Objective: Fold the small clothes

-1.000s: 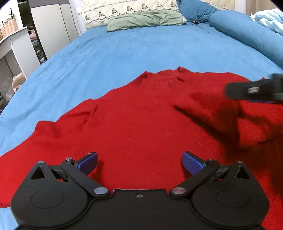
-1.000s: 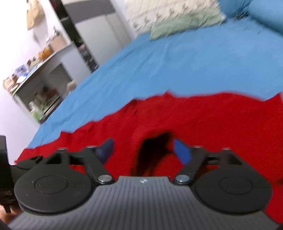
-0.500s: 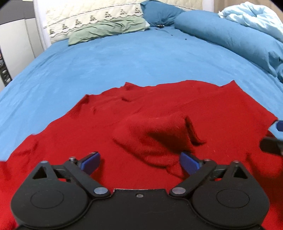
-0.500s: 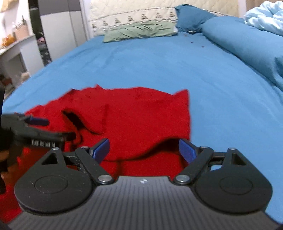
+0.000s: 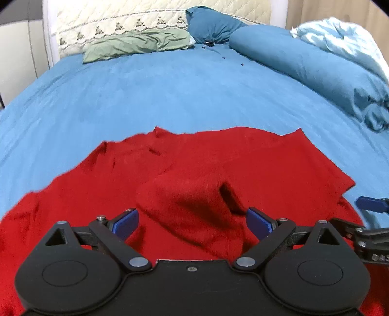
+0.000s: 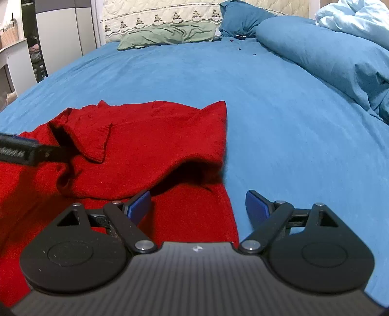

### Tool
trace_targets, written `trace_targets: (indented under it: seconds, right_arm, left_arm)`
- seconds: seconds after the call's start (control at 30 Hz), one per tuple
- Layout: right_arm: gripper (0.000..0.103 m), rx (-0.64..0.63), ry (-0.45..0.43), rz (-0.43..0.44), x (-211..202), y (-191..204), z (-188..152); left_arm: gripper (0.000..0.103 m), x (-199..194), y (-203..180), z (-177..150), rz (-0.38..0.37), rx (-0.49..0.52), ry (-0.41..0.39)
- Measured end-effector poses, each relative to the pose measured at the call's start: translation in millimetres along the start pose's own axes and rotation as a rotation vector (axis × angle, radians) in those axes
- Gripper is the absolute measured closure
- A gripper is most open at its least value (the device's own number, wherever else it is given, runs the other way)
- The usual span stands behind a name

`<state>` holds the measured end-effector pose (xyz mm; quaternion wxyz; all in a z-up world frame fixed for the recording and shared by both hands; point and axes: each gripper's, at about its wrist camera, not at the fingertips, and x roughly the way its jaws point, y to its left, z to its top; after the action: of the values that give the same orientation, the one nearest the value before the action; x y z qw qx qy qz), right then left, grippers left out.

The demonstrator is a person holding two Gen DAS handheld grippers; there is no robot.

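A red knitted sweater (image 5: 243,158) lies spread on the blue bed sheet (image 5: 170,97), with one sleeve (image 5: 194,194) folded over its body into a raised hump. My left gripper (image 5: 192,220) hovers just above that sleeve. Its jaws are opening, and the sleeve lies below the gap with no pad pressing on it. In the right wrist view the sweater (image 6: 150,136) fills the left half. My right gripper (image 6: 198,204) is open over the sweater's right edge, half above the sheet (image 6: 279,121). The left gripper's fingers (image 6: 24,150) show at the left edge.
A green pillow (image 5: 136,47) and dark blue pillows (image 5: 211,23) lie at the headboard. A rolled blue duvet (image 5: 316,65) runs along the right side. White furniture (image 6: 14,58) stands left of the bed.
Both grippers have swung right across the sweater. The right gripper has left the sleeve, which now rests folded on the body, and has reached the sweater's right edge.
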<state>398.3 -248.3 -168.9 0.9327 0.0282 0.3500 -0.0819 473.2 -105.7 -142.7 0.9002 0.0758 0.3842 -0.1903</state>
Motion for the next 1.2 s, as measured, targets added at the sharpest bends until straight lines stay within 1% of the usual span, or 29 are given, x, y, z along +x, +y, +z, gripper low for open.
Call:
trace_targets:
  seconds: [0.07,0.13,0.2,0.23,0.27,0.3,0.37,0.47,0.57,0.63,0.67,0.7,0.73,0.77,0.93,1.07,1.1,1.17,1.2]
  right_arm:
    - [0.002,0.004,0.001,-0.001,0.2,-1.6,0.2]
    - [0.002,0.009,0.001,0.002,-0.3,-3.2,0.7]
    - [0.002,0.008,0.001,0.003,0.0,-4.2,0.3]
    - [0.002,0.006,0.001,0.001,0.1,-4.7,0.0]
    - [0.002,0.005,0.001,0.000,0.6,-5.5,-0.7]
    - [0.002,0.005,0.004,0.000,1.3,-6.6,-1.1]
    - [0.002,0.012,0.008,-0.003,2.6,-8.5,-2.5]
    - [0.002,0.025,0.016,-0.001,5.7,-10.8,-3.7]
    - [0.002,0.016,0.019,-0.001,6.9,-10.9,-4.2]
    - [0.002,0.006,0.021,-0.004,8.0,-11.5,-4.0]
    - [0.002,0.001,0.021,-0.004,8.5,-11.4,-3.7]
    - [0.002,-0.003,0.021,-0.004,8.8,-11.7,-4.0]
    - [0.002,-0.007,0.022,-0.005,9.2,-11.5,-3.8]
    - [0.002,-0.008,0.023,-0.006,9.8,-11.2,-3.4]
    - [0.002,0.001,0.023,-0.008,10.0,-6.8,-3.3]
    - [0.002,-0.002,0.023,-0.006,9.7,-6.5,-3.0]
    - [0.002,-0.003,0.023,-0.005,9.7,-5.6,-3.1]
    - [0.002,-0.004,0.025,-0.003,9.5,-5.6,-2.9]
    - [0.002,-0.004,0.025,-0.002,9.5,-5.8,-2.8]
  left_arm:
    - [0.007,14.4,-4.0,3.5,0.060,0.041,0.037]
    - [0.017,22.2,0.2,2.1,0.085,0.044,0.060]
    - [0.019,20.2,15.5,-0.3,0.101,-0.013,0.056]
    - [0.019,15.1,25.5,-2.8,0.109,-0.051,0.046]
    - [0.018,8.8,36.0,-6.9,0.102,-0.095,0.025]
    - [0.018,1.8,46.0,-13.0,0.106,-0.137,0.017]
    - [0.018,-9.5,67.9,-29.3,0.145,-0.217,0.015]
    - [0.019,-21.3,94.0,-55.9,0.151,-0.328,0.019]
    - [0.019,-32.9,102.4,-71.3,0.146,-0.357,-0.016]
    - [0.019,-39.7,103.3,-75.3,0.137,-0.379,-0.035]
    - [0.019,-38.8,103.9,-72.0,0.141,-0.387,-0.045]
    - [0.019,-40.6,101.0,-71.2,0.151,-0.364,-0.056]
    - [0.019,-38.8,96.1,-67.9,0.169,-0.316,-0.061]
    - [0.020,-38.9,86.0,-64.5,0.193,-0.245,-0.065]
    - [0.019,-32.8,29.5,-51.8,0.248,0.152,-0.092]
    - [0.019,-19.9,-16.8,-55.0,0.325,0.491,-0.131]
    - [0.022,-15.9,-25.8,-57.8,0.332,0.568,-0.136]
    - [0.033,-7.8,-35.8,-63.4,0.327,0.673,-0.132]
    - [0.047,-3.8,-35.3,-67.6,0.316,0.702,-0.121]
